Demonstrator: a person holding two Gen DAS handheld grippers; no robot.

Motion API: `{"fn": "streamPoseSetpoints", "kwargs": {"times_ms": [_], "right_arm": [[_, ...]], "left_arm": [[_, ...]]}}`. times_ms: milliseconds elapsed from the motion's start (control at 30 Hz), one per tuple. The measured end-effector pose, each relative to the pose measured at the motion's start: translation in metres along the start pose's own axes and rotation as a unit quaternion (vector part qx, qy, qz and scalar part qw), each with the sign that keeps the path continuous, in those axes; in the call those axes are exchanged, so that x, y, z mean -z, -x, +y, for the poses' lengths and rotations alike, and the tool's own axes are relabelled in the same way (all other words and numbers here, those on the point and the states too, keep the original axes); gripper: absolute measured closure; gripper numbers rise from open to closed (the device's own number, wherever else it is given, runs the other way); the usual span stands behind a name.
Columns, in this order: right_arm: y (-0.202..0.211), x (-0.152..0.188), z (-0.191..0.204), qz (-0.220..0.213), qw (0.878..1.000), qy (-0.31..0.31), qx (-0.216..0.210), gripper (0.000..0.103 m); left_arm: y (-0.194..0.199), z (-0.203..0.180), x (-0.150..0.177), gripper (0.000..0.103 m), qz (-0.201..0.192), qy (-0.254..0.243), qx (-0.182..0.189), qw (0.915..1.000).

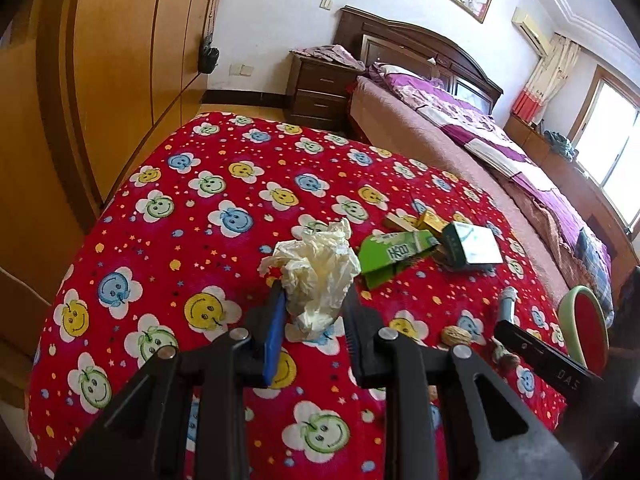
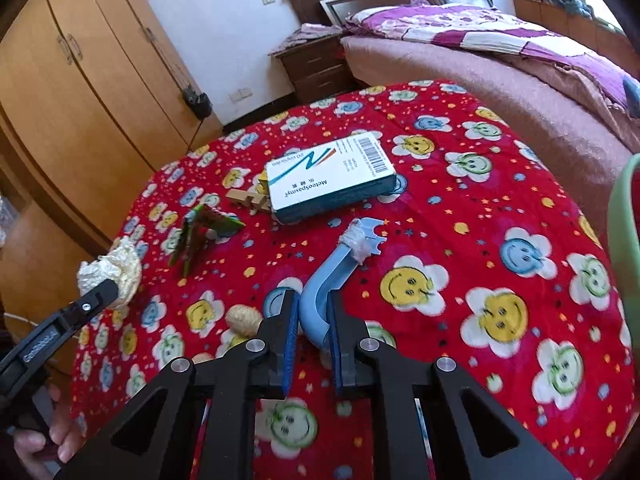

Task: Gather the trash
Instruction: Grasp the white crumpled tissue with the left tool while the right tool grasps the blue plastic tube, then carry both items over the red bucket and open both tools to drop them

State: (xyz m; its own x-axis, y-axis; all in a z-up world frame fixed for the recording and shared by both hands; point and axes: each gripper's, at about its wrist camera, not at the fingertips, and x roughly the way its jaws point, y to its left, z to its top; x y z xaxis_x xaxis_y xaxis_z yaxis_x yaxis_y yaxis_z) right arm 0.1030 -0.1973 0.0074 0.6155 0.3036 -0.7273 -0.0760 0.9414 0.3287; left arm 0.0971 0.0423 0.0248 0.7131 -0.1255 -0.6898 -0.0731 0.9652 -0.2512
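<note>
I saw a red quilted cloth (image 1: 200, 240) patterned with yellow, blue and green smiley flowers. On it lay a crumpled cream-white tissue wad (image 1: 316, 272), a flattened green carton (image 1: 394, 254), a white-and-teal medicine box (image 2: 332, 178) and a curved pale-blue plastic piece (image 2: 324, 280). My black-framed grippers carried blue pads (image 2: 290, 344). A pale-green bowl (image 1: 584, 328) showed red inside.

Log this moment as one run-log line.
left gripper: shut on tissue wad | right gripper: shut on blue hook
</note>
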Motion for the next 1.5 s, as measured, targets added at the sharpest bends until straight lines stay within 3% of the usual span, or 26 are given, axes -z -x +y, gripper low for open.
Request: {"fn": "streamPoseSetpoints", "kwargs": {"times_ms": [700,1500], "right_arm": [[0.084,0.023,-0.007,-0.069,0.997,-0.015,-0.042,0.089],[0.143,0.045,-0.063,-0.117,0.991,-0.062,-0.028,0.089]], "left_arm": [[0.040,-0.038,0.012,0.076,-0.007,-0.029,0.038,0.9988],[0.050,-0.094,0.026,0.076,0.028,-0.062,0.096,0.9930]]}}
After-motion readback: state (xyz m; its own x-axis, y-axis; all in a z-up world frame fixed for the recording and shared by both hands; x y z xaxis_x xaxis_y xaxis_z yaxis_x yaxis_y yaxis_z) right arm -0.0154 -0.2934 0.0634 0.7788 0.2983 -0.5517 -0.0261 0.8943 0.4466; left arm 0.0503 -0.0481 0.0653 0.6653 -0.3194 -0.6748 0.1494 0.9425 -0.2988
